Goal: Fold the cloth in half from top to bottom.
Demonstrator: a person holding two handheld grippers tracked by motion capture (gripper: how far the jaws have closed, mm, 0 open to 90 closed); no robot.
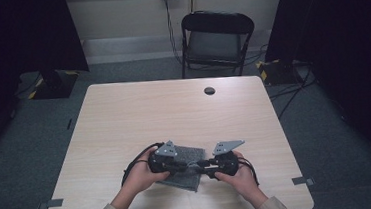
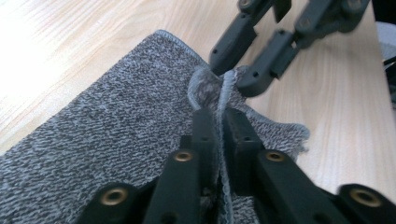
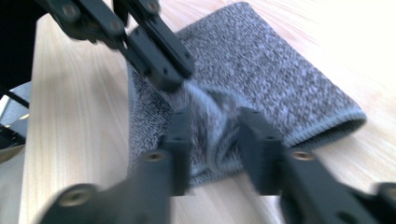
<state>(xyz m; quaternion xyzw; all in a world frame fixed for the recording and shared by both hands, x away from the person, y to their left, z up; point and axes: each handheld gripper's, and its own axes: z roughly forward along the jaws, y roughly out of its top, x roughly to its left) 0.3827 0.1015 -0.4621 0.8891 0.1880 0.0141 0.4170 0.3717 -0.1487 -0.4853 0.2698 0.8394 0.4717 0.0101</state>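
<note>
The grey cloth (image 1: 187, 167) is seen low in the middle of the high view, on the table (image 1: 124, 119). Its edge is pinched tight by the left gripper (image 2: 216, 122), while the right gripper (image 3: 212, 135) is held loose around a raised fold. If the edge is tugged, the fold could be lost and the cloth dragged crooked.

So the cloth (image 1: 186, 167) lies flat on the worktop (image 1: 124, 119), close to the near edge and about mid-width. The left hand-held gripper (image 1: 191, 166) comes in over it from the left, the right hand-held gripper (image 1: 202, 167) from the right, and their tips meet almost nose to nose above the cloth's near right part. A raised fold of cloth edge sits between them. A small round hole (image 1: 209, 90) is farther back on the worktop, and a chair (image 1: 217, 39) stands on the floor behind the far edge.
</note>
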